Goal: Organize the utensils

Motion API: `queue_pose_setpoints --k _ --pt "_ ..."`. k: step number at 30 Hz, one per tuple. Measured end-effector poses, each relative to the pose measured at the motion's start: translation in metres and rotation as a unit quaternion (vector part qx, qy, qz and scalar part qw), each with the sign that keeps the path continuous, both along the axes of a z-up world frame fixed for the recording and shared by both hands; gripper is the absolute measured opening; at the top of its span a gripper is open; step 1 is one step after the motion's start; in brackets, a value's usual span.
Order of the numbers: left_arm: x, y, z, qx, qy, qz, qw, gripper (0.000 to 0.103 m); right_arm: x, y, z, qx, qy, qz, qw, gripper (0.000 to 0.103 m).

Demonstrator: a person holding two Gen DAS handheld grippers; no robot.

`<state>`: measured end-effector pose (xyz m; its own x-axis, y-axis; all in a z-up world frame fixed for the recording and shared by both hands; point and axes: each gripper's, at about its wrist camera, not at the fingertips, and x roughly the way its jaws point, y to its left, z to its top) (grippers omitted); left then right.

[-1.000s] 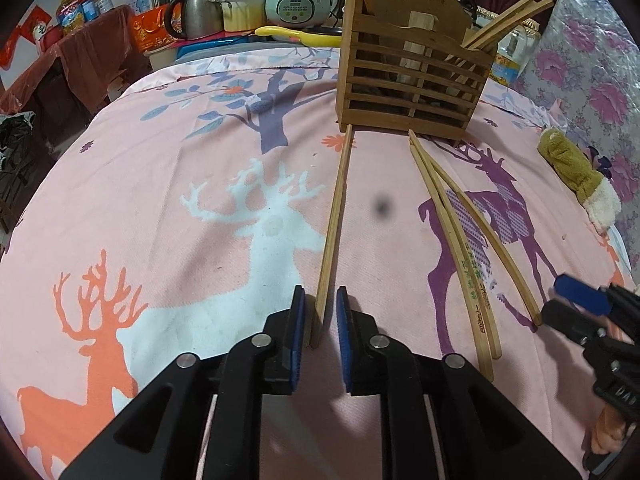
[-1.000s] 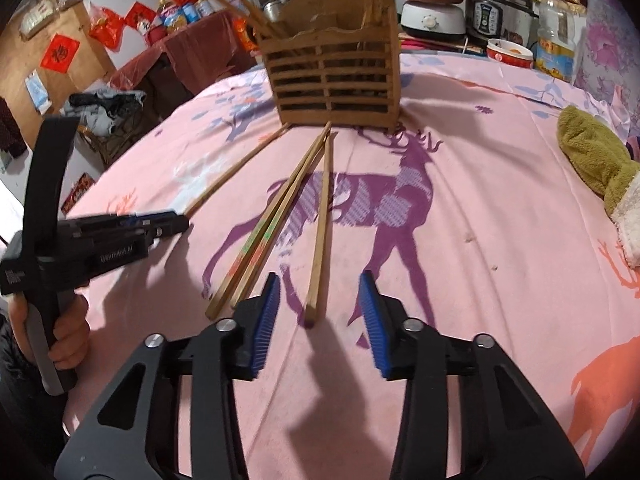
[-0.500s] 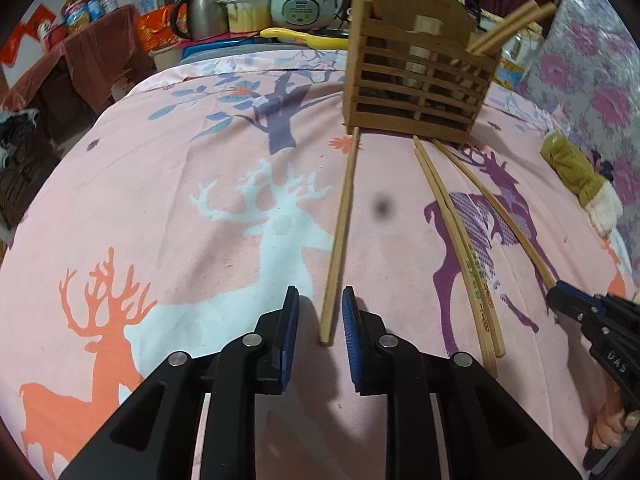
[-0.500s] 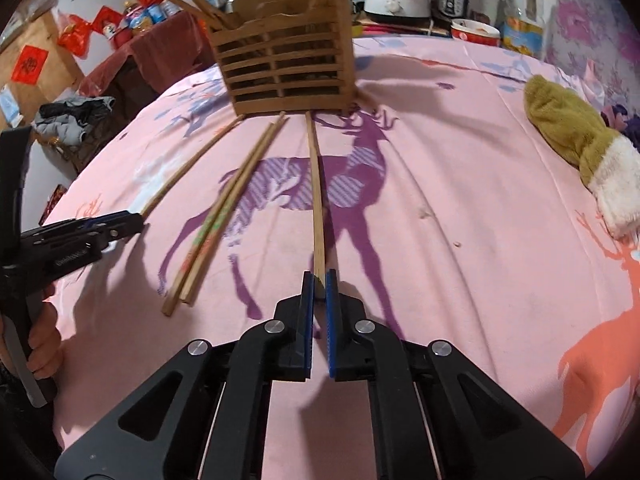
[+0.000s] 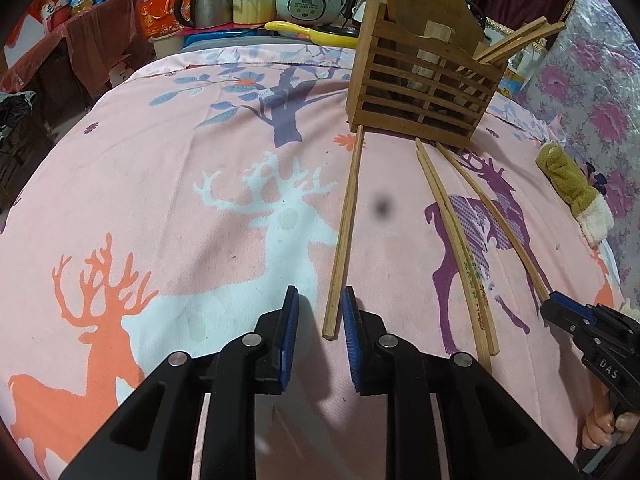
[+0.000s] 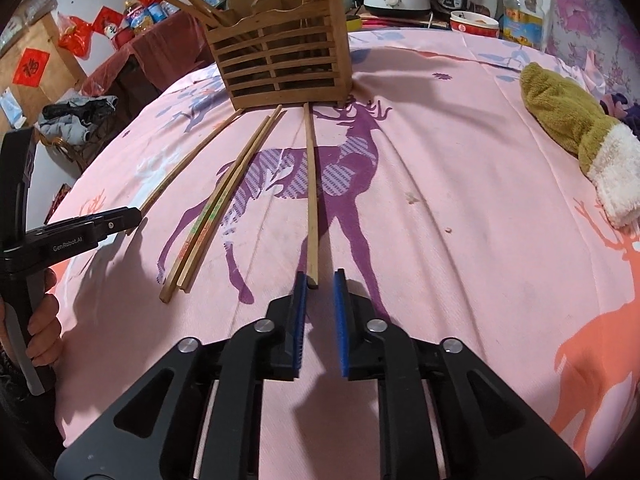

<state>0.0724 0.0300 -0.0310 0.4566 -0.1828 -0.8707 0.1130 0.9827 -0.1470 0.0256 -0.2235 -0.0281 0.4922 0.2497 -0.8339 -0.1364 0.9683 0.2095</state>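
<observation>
Pink deer cloth point(image 6: 460, 152), chopstick point(image 6: 311, 200) lengthwise, tip seemingly touching slatted holder point(image 6: 280, 68)

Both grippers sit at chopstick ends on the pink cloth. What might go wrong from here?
1. The right gripper, whose jaws just reopened, touches the rightmost wooden chopstick with one pad only; it may skid away.
2. The left gripper brackets the leftmost wooden chopstick off-centre, risking a crooked grip.
3. Soft pink deer-print cloth may get pinched.
</observation>
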Motion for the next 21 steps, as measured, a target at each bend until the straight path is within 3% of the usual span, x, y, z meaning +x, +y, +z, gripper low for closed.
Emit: queue_pose_setpoints --k 11,14,16,21 --pt "-0.008 -0.022 -0.002 0.06 -0.024 -0.028 0.9975 0.02 0.002 -0.001 -0.002 0.004 0.001 -0.004 1.0 0.019" --pt "-0.008 -0.023 -0.002 0.056 -0.024 -0.034 0.9976 0.008 0.002 0.003 -0.003 -0.011 -0.004 -0.001 1.0 0.015" --pt "-0.009 -0.024 -0.002 0.058 -0.025 -0.036 0.9974 0.007 0.001 0.008 -0.003 -0.024 -0.009 0.007 1.0 0.007" --pt "-0.011 -0.025 0.002 0.058 -0.034 -0.039 0.997 0.006 0.0 0.008 0.0 -0.029 -0.017 0.009 0.999 0.006"
